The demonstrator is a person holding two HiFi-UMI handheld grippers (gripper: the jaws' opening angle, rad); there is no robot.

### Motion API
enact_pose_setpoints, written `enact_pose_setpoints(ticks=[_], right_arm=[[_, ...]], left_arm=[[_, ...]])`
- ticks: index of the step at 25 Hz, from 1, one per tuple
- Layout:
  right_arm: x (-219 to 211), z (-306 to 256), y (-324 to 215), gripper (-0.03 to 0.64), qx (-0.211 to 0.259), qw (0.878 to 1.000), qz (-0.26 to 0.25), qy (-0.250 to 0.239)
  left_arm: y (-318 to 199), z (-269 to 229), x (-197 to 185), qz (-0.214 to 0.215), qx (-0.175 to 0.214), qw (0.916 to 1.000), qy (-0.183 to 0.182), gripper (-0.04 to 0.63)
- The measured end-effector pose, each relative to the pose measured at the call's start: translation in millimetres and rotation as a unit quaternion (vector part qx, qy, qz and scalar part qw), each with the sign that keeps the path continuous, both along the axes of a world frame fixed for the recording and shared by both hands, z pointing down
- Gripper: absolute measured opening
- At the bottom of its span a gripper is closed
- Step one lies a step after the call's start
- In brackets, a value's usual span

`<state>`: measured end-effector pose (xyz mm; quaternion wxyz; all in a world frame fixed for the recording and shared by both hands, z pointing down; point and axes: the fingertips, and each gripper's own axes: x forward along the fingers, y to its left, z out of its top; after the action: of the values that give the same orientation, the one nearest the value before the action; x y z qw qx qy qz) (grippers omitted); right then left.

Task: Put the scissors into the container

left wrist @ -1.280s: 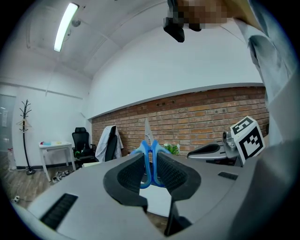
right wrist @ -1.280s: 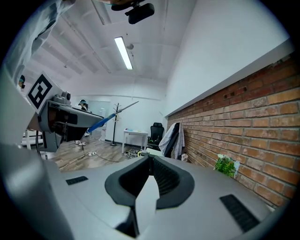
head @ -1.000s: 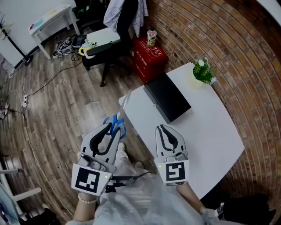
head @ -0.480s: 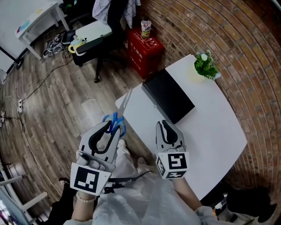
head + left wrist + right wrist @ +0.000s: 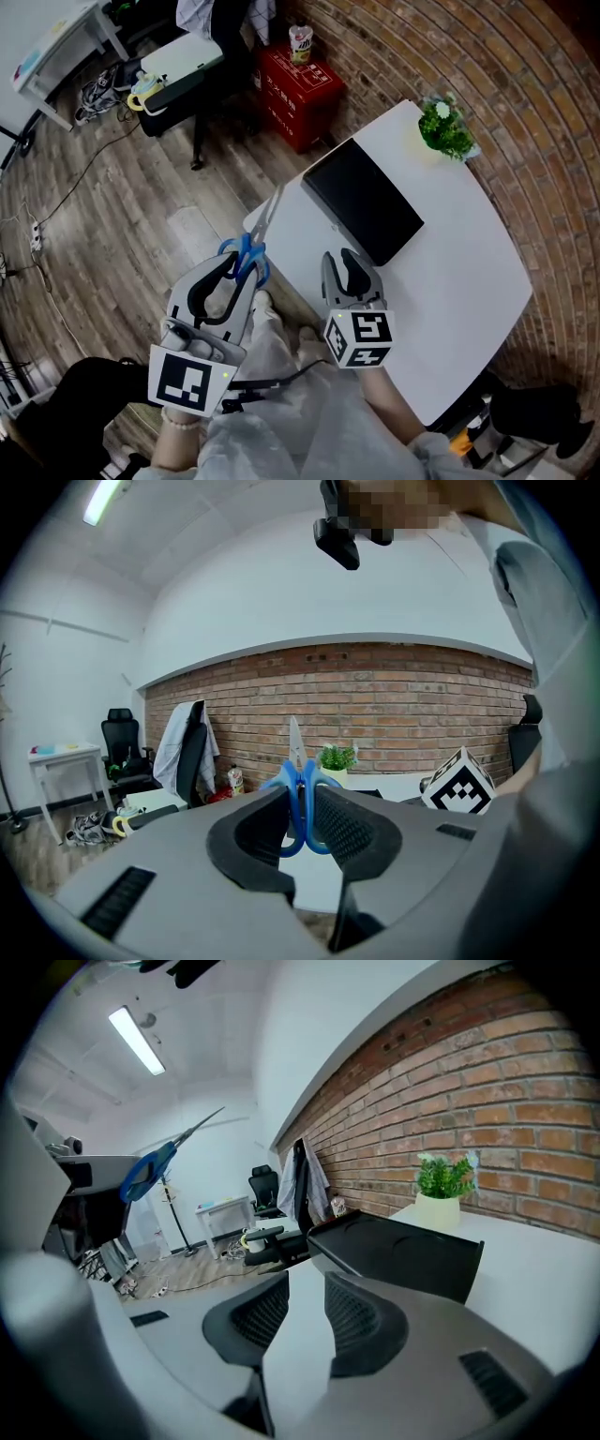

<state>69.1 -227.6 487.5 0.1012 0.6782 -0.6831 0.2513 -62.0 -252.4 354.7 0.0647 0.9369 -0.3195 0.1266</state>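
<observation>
Blue-handled scissors (image 5: 249, 255) stand between the jaws of my left gripper (image 5: 242, 277), blades pointing up and away over the table's near corner. In the left gripper view the pads press on the blue handles (image 5: 298, 794) and my left gripper (image 5: 302, 808) is shut on them. The black rectangular container (image 5: 364, 202) lies on the white table (image 5: 469, 281), beyond both grippers. My right gripper (image 5: 350, 272) hovers over the table just short of the container, jaws slightly apart and empty. The right gripper view shows the container (image 5: 403, 1255) ahead of my right gripper (image 5: 307, 1307) and the scissors (image 5: 150, 1168) at upper left.
A small potted plant (image 5: 444, 131) stands at the table's far corner by the brick wall. On the wooden floor beyond the table are a red box (image 5: 300, 89) and an office chair (image 5: 178, 80). Cables lie on the floor at left.
My right gripper has shifted a little forward and left, toward the container, and turned slightly. The left gripper still holds the scissors in about the same place.
</observation>
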Motion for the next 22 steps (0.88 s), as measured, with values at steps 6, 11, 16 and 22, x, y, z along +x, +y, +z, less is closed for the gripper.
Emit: enact_pose_setpoints(ticks=[6,11,16,22], right_arm=[[5.1,30.2,-16.8,0.104,-0.031,0.998,0.05,-0.039],[14.6,50.6,-26.7,0.104,-0.051,0.993,0.094,-0.056],[19.4,66.6,-35.6,0.104,-0.064,0.987,0.124,-0.076],[28.8,81.0,-47.1,0.104,-0.075,0.982,0.151,-0.088]], left_arm=[[-17.9,12.6,2.0,0.021,-0.008,0.9997,-0.006,0.101],[-31.9,19.2,6.2,0.039,-0.015,0.9991,-0.007,0.101],[-42.3,25.8,10.6,0.054,-0.02,0.9983,-0.011,0.101],[-49.8,31.5,16.2,0.066,-0.021,0.9975,-0.016,0.101]])
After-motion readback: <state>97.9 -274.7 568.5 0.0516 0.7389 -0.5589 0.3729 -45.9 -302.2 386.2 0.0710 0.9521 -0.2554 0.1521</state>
